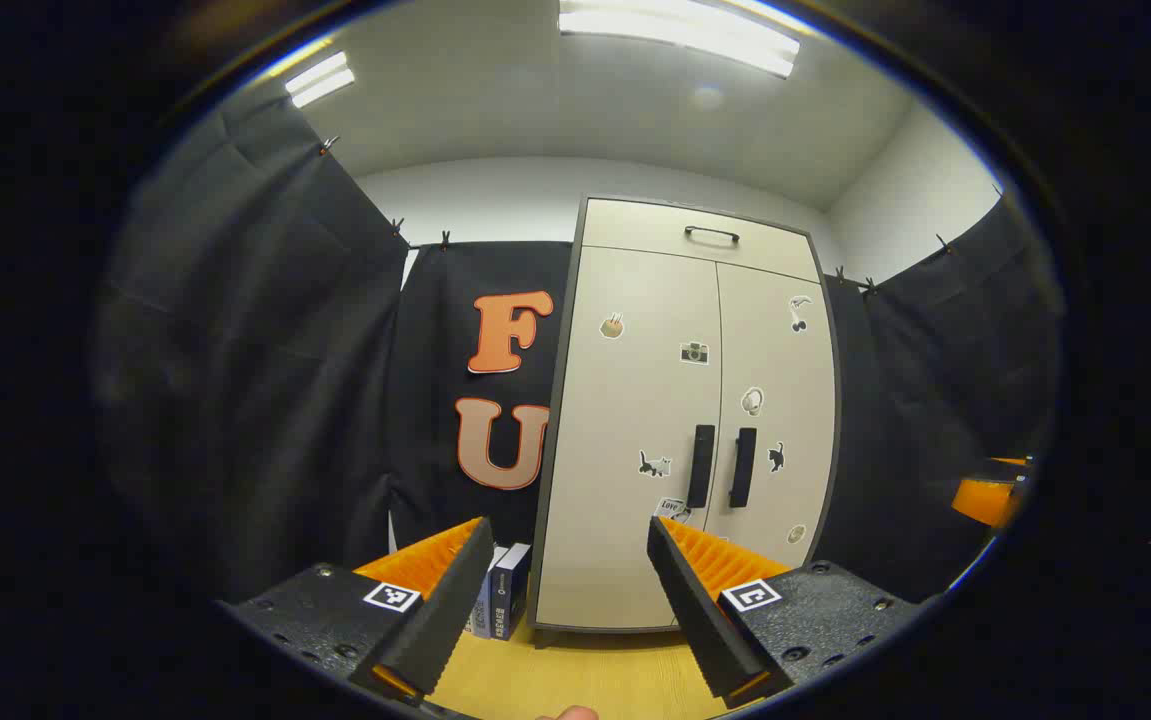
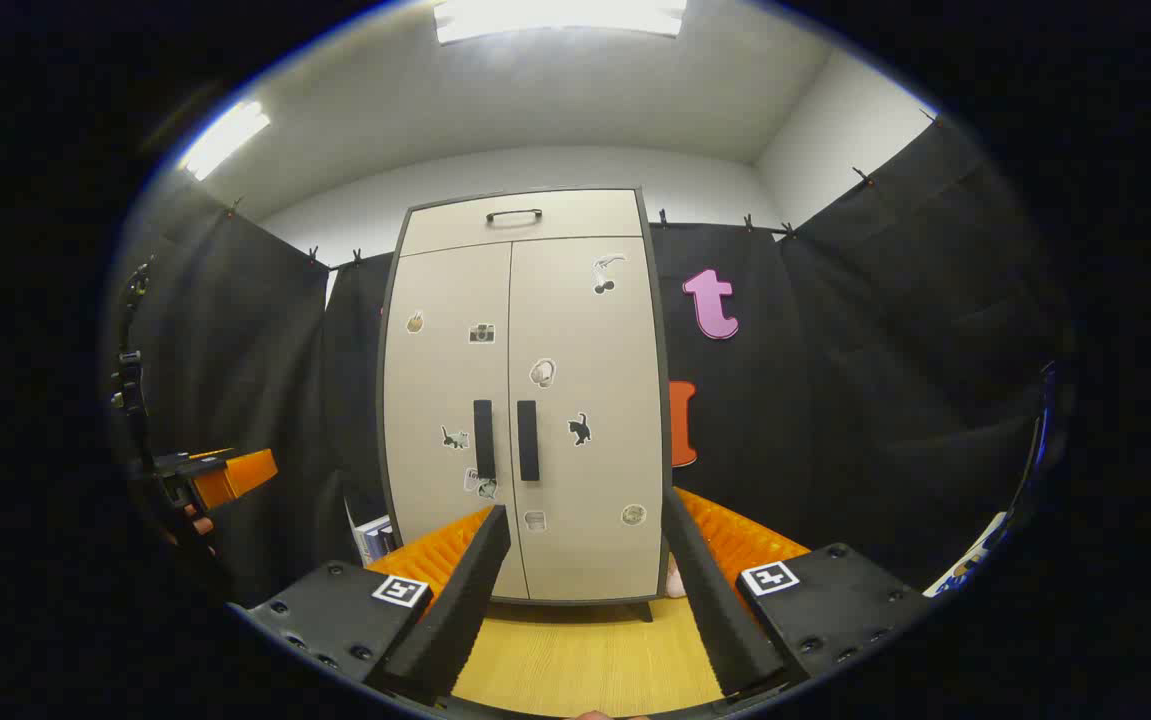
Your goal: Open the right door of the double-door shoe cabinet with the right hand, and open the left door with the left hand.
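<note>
Honestly, both my tools, left (image 1: pixel 560 600) and right (image 2: pixel 585 600), hang released, well short of the closed cabinet (image 2: pixel 525 400); its two handles (image 2: pixel 528 440) sit so close I might hook the wrong door.

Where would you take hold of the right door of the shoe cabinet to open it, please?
Grip the right door's vertical bar handle by the centre seam. Come straight at the front with the right tongs, open, one finger on each side of the bar. The bar is tall and narrow and appears to stand off the panel, so it likely suits a sideways pinch.
</note>
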The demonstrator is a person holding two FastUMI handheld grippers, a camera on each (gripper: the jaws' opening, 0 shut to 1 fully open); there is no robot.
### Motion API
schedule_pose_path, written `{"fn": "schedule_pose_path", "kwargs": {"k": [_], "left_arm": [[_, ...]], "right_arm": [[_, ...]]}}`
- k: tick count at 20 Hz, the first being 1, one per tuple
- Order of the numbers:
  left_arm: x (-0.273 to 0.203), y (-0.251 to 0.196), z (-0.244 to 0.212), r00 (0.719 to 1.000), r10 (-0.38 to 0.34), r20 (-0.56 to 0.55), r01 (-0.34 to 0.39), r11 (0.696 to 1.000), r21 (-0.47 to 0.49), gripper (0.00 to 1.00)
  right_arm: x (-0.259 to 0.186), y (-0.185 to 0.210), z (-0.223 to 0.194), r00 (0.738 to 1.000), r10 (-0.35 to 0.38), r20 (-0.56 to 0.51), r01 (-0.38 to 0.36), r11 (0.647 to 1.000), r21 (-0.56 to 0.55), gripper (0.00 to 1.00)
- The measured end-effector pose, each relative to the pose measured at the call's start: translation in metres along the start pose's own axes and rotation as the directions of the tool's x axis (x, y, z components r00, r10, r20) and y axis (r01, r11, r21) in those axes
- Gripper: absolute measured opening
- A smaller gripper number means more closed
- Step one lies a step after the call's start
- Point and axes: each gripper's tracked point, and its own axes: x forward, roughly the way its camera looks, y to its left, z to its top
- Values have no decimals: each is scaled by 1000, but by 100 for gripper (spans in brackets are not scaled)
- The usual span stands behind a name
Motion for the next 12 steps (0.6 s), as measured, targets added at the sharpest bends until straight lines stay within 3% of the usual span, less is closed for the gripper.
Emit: {"fn": "schedule_pose_path", "kwargs": {"k": [3,4,12], "left_arm": [[-1,1,-1,1000,5,-3,-5,1000,6,94],[-1,1,0,1000,5,-1,-5,1000,5,94],[-3,4,2,1000,11,12,-11,1000,7,94]], "right_arm": [[-2,0,1,1000,-1,5,1,1000,-3,91],[-2,0,2,1000,-3,7,3,1000,-2,98],[-5,1,4,1000,-7,22,7,1000,-2,98]]}}
